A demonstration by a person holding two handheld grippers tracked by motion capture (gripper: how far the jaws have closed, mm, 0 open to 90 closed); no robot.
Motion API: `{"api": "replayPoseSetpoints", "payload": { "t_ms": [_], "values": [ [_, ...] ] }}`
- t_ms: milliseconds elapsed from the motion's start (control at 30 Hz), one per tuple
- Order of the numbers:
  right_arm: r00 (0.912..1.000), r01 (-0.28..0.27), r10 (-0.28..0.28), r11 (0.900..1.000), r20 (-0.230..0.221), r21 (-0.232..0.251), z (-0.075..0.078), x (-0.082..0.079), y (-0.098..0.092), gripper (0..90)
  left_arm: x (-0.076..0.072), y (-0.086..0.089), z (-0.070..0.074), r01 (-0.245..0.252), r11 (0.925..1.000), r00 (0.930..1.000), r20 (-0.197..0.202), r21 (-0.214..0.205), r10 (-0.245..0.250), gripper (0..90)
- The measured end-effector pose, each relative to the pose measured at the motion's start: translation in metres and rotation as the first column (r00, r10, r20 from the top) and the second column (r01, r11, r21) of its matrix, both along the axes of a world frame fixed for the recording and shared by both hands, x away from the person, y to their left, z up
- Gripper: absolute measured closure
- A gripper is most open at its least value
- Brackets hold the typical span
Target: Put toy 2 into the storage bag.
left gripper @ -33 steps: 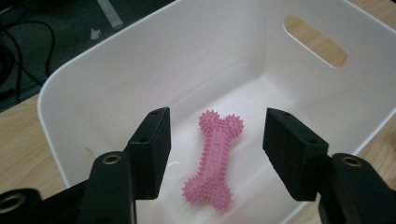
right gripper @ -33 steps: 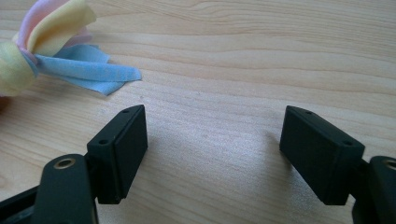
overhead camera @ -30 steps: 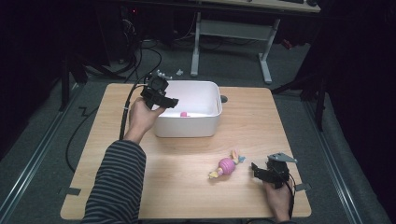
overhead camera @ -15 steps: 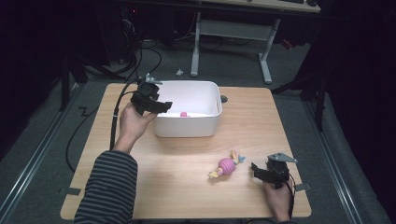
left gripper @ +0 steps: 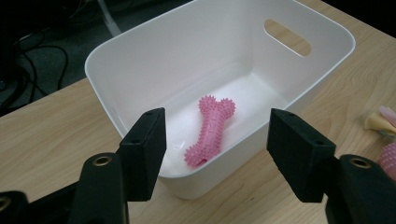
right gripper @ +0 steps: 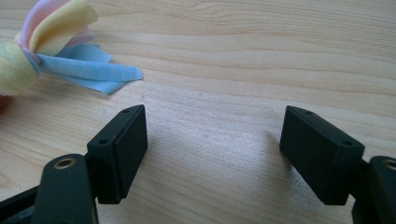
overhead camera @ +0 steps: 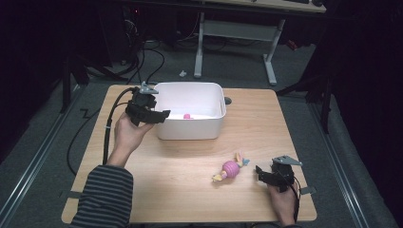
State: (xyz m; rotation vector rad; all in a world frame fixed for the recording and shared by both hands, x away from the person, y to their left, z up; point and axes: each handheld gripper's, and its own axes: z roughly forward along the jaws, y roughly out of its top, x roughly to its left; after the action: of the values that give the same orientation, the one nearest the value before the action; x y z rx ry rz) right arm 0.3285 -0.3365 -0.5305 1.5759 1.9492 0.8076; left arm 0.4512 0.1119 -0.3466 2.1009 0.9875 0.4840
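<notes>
A white tub stands at the table's back middle. Inside it lies a pink spiky bone toy. My left gripper hovers open just outside the tub's left end, nothing between its jaws. A pink ball toy with yellow, pink and blue cloth tails lies on the table at the front right. My right gripper rests low over the wood just right of that toy, open and apart from its tails.
The wooden table has bare room at its front left and back right. A cable trails from the left gripper off the left edge. A white desk frame stands on the floor behind.
My left gripper has drawn back left from over the tub's left end to just outside it. The right gripper has stayed put.
</notes>
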Motion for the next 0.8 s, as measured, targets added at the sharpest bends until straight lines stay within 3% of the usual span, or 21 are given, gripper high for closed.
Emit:
{"api": "replayPoseSetpoints", "payload": {
  "t_ms": [800],
  "values": [
    [1.0000, -0.001, 0.001, 1.0000, 0.000, -0.002, 0.000, 0.000, 0.000, 23.4, -0.045, 0.041, -0.025, -0.051, 0.9950, 0.9987, -0.001, -0.086, 0.051, 36.6]
  ]
}}
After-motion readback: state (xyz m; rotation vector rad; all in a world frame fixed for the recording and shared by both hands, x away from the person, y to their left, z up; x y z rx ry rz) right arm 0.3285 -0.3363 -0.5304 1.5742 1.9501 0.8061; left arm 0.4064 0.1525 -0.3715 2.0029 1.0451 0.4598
